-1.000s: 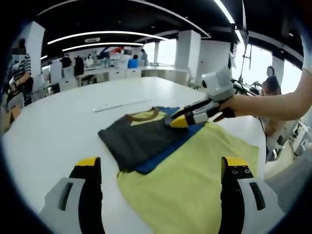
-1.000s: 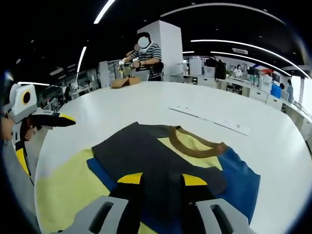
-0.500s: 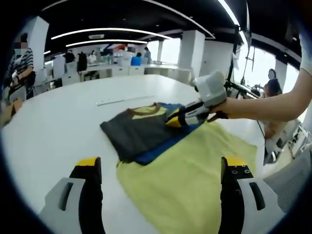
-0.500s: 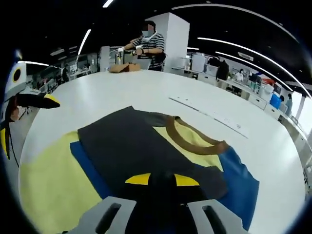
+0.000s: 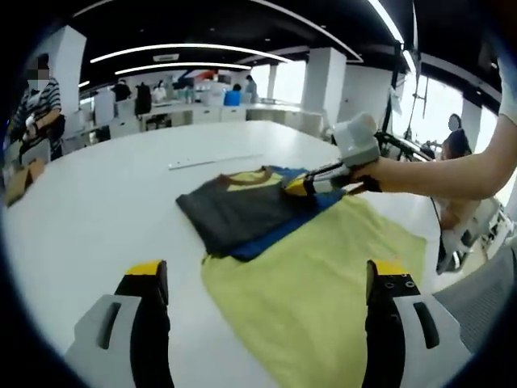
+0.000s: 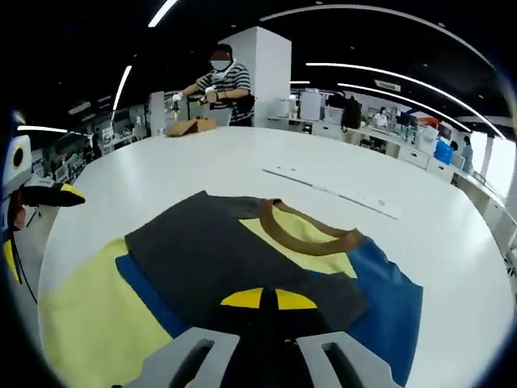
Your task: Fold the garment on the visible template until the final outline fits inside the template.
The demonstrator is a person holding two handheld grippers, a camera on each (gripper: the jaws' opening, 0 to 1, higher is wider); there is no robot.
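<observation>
- Charcoal-grey fabric is what the right gripper (image 6: pixel 269 300) is pinching, with its yellow tips pressed together on the near edge of the folded flap. In the left gripper view it's coming in from the right (image 5: pixel 303 185), clamped on that same edge.
- The garment (image 6: pixel 242 259) is a tee with a grey body, a yellow chest panel and a brown collar (image 6: pixel 307 234). It's lying on the white desk (image 6: pixel 202 162), roughly in the middle, already folded down into a compact block.
- Blue fabric (image 6: pixel 388 295) is peeking out underneath on two sides. I can't tell if that's a sleeve or a back panel of the same tee.
- The pale yellow sheet (image 5: pixel 315 283) under all of it looks like the template to me. The folded block is sitting partly on it, at its far end, with part of the block over bare desk.
- The left gripper (image 5: pixel 266 303) is hovering over the near side, jaws spread wide and holding nothing. My guess is it's waiting for the next grab.
- I reckon holding the edge like that is for dragging or flipping the flap so the outline is landing inside the yellow.
- A long thin strip (image 6: pixel 335 190) is lying farther back on the desk, well clear of the garment.
- A person in a striped top (image 6: pixel 220 85) is working at the far edge.
</observation>
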